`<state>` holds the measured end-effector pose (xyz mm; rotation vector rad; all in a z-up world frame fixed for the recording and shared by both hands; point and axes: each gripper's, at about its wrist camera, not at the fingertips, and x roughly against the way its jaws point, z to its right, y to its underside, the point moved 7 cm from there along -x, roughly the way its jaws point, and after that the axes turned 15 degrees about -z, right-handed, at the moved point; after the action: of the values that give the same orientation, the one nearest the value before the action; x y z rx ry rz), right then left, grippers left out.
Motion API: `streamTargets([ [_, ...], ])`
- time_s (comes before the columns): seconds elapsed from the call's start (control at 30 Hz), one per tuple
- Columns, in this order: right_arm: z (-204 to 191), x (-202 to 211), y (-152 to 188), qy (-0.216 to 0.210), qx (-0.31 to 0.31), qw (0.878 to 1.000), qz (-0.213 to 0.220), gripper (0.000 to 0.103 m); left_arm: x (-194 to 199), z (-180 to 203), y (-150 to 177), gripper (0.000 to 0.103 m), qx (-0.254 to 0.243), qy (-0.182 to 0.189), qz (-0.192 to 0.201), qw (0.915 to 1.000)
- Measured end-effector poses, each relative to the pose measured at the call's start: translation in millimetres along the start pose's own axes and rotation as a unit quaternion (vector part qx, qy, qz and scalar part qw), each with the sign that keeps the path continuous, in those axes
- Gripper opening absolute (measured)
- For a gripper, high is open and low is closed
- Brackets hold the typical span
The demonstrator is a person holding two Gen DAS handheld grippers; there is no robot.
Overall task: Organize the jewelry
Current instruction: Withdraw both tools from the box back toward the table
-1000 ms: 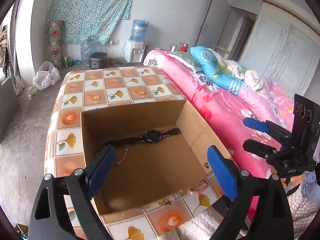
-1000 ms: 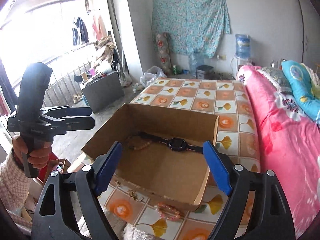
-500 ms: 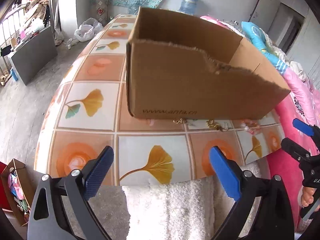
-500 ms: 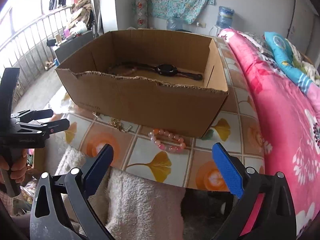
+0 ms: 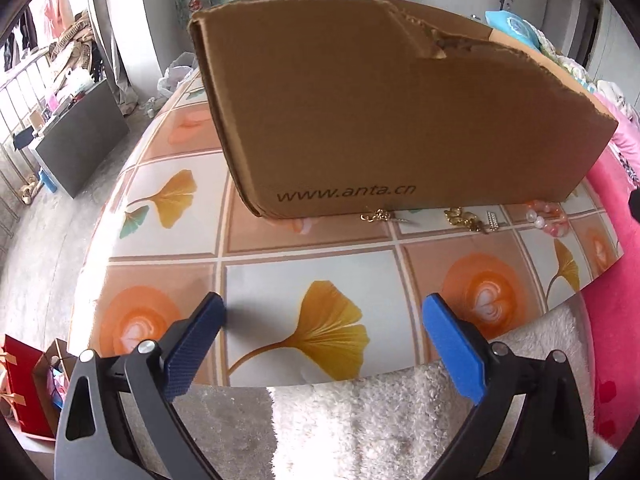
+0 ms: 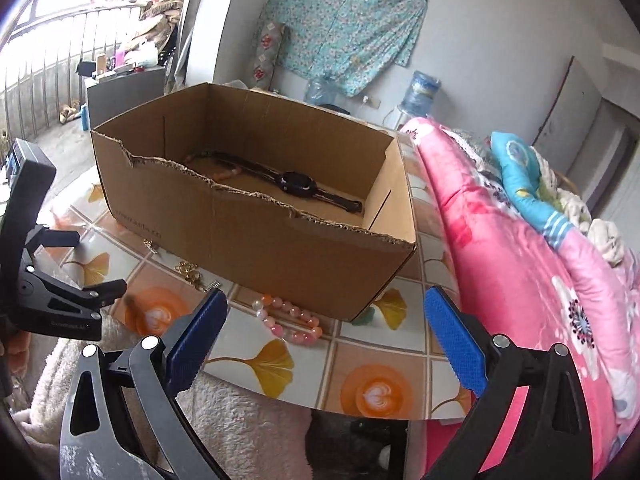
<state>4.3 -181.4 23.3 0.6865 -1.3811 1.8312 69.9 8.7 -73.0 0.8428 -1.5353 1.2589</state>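
A brown cardboard box [image 6: 280, 236] stands on the tiled table [image 5: 304, 280]; it also shows in the left wrist view [image 5: 380, 100]. Inside it lie a black watch [image 6: 298, 184] and a beaded string [image 6: 224, 174]. In front of the box lie a pink bead bracelet [image 6: 288, 320], a gold chain [image 6: 192, 272] and a small gold piece [image 6: 150, 245]. These show in the left wrist view too: bracelet [image 5: 546, 220], chain [image 5: 464, 216], small piece [image 5: 376, 216]. My left gripper [image 5: 324, 316] is open and empty, low over the table's front edge. My right gripper [image 6: 324, 316] is open and empty, near the bracelet.
A pink quilted bed [image 6: 540, 260] runs along the table's right side. A white fluffy garment [image 5: 400, 420] lies below the table's near edge. A dark cabinet [image 5: 76, 148] stands on the floor at left. The left gripper's body [image 6: 48, 288] is at the left of the right wrist view.
Both grippers have dropped from above the box to low in front of it and moved closer to the table. The box's front wall now fills the left view. Both stay open.
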Motion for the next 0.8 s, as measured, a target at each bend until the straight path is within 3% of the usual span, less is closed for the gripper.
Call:
streamTargets([
  [0.13, 8.5, 11.9, -4.9, -0.029, -0.028, 0.998, 0.039, 0.095, -0.1, -0.2, 0.4, 0.097, -0.003, 0.003, 0.006, 1.0],
  [0.23, 13.7, 14.0, -7.3, -0.052, -0.047, 0.996, 0.046, 0.095, 0.0, 0.1, 0.6, 0.097, -0.003, 0.002, 0.008, 1.0],
  [0.4, 25.8, 30.2, -11.1, -0.139, -0.098, 0.98, 0.102, 0.095, 0.0, -3.4, 1.5, 0.098, -0.001, 0.001, 0.005, 1.0],
  [0.53, 19.8, 12.5, -9.3, -0.149, -0.092, 0.983, 0.055, 0.095, 0.0, -3.6, 0.5, 0.099, 0.002, -0.002, -0.005, 1.0],
  [0.8, 23.7, 12.3, 6.9, -0.147, -0.109, 0.981, 0.062, 0.095, 0.8, -2.2, -0.9, 0.099, 0.002, -0.002, 0.0, 1.0],
])
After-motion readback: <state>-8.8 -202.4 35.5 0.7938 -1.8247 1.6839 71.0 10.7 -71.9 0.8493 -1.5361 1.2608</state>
